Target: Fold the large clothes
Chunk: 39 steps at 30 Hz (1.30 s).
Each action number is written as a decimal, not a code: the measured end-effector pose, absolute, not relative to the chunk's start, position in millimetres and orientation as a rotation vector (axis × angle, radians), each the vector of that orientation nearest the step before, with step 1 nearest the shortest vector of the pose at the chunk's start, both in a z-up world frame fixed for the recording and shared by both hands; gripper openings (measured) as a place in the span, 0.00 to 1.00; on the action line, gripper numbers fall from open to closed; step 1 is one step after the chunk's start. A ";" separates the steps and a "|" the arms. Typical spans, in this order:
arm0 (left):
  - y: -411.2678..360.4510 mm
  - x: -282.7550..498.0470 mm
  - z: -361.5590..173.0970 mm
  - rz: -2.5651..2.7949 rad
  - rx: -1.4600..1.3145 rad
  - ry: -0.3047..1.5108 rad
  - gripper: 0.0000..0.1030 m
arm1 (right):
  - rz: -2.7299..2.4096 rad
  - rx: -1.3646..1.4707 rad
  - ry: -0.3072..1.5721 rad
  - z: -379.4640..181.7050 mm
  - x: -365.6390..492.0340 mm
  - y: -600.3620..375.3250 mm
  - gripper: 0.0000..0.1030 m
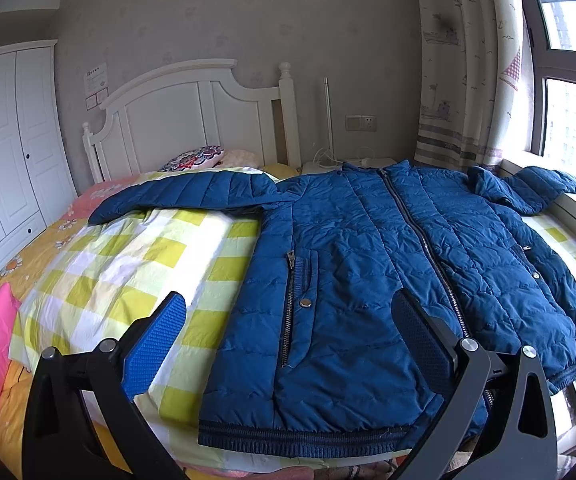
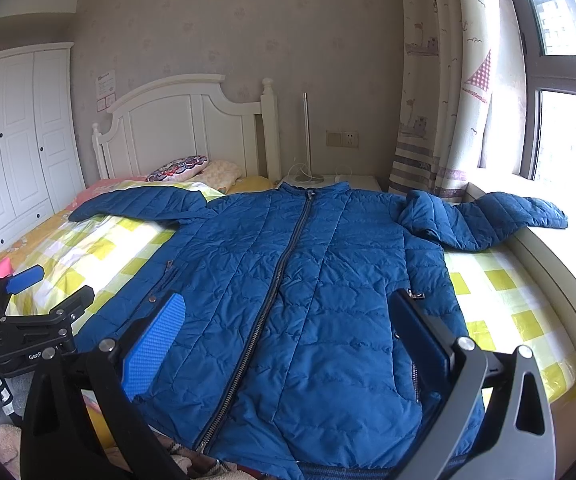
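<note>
A blue quilted jacket lies face up and zipped on the bed, hem at the near edge, collar toward the headboard. One sleeve stretches left across the yellow-checked sheet; the other sleeve bends up onto the windowsill. A white wardrobe stands left, a curtain hangs by the window. The left gripper and right gripper both hover over the hem end, jaws spread wide, holding nothing.
</note>
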<state>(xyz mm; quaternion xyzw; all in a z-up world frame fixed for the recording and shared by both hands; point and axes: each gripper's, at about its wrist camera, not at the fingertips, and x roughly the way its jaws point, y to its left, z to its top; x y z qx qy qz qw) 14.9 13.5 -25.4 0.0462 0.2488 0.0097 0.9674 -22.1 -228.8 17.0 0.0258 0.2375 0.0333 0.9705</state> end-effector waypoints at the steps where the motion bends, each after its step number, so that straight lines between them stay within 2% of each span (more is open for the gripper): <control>1: 13.4 14.8 -25.4 0.020 0.093 0.503 0.96 | 0.070 0.058 0.481 16.3 -22.3 -229.1 0.98; 39: 12.5 14.7 -26.1 0.021 0.096 0.506 0.96 | 0.071 0.068 0.487 12.5 -19.6 -230.7 0.98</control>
